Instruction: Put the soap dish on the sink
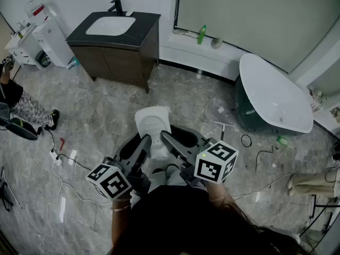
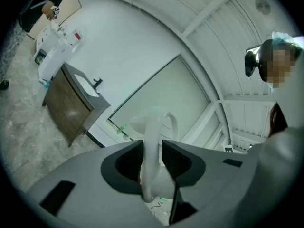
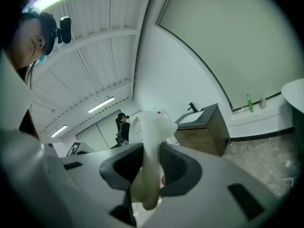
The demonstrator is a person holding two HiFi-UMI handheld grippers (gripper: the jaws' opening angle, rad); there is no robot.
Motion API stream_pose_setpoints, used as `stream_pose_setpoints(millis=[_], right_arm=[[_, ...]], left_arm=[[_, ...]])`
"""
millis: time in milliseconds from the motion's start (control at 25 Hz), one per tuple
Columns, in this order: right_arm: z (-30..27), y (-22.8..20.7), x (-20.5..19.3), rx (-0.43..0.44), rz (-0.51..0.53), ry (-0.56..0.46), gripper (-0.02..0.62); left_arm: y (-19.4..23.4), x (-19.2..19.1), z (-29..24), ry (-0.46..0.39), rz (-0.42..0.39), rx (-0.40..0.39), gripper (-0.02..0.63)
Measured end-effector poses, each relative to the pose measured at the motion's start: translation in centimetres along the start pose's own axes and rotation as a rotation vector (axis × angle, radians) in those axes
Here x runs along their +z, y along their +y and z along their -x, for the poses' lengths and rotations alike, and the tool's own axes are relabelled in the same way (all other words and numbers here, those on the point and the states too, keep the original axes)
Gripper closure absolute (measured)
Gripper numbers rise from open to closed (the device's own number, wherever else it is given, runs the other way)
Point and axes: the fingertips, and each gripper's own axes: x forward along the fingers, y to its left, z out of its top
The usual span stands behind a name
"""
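The white soap dish (image 1: 153, 124) sat in the lower centre of the head view, held up above the grey marble floor (image 1: 180, 97) between both grippers. The left gripper (image 1: 144, 142) had its jaws pinching the dish's left edge, and the left gripper view showed the dark pads pressed on either side of the thin white wall of the soap dish (image 2: 154, 146). The right gripper (image 1: 169, 141) gripped the opposite edge the same way; in the right gripper view its jaws closed on the pale rim of the soap dish (image 3: 151, 146).

Well apart from the dish, in the upper left of the head view, stood a dark wood vanity cabinet (image 1: 119, 57) with a black tabletop, a white sink (image 1: 110, 25) set into it and a black faucet (image 1: 117, 5) at the back. A white appliance (image 1: 50, 36) stood just left of the cabinet. At the right of the frame lay a white bathtub (image 1: 276, 97), and a green bottle (image 1: 202, 34) stood on the ledge along the far wall, between the cabinet and the tub.
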Motion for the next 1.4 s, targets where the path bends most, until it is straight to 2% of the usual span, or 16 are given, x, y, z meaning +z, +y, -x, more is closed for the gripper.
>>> stream_pose_setpoints(millis=[480,760,880,1040,1400], right_arm=[[-0.1,-0.7,-0.3,0.002,-0.007,0.011,0.474],[-0.1,-0.4,-0.6,0.0,-0.012,0.001,0.474],[-0.5,-3.0,0.0,0.018,-0.014,0.009,0.474],[-1.8,-7.6,2.9,0.051,-0.033,0.034,0.474],[-7.8,-11.4,3.7,0.086,-0.073,0.085,0.474]], left_arm=[[0.5,-0.6,-0.5,0.022,-0.012,0.017,0.499],[0.7,-0.6,-0.2,0.009,0.008,-0.003,0.499],[1.5,-0.8,-2.7,0.006,0.012,0.0,0.499],[2.4,0.4,-7.8,0.012,0.009,0.037,0.499],[8.0,3.1,-10.9,0.009,0.066,0.094,0.499]])
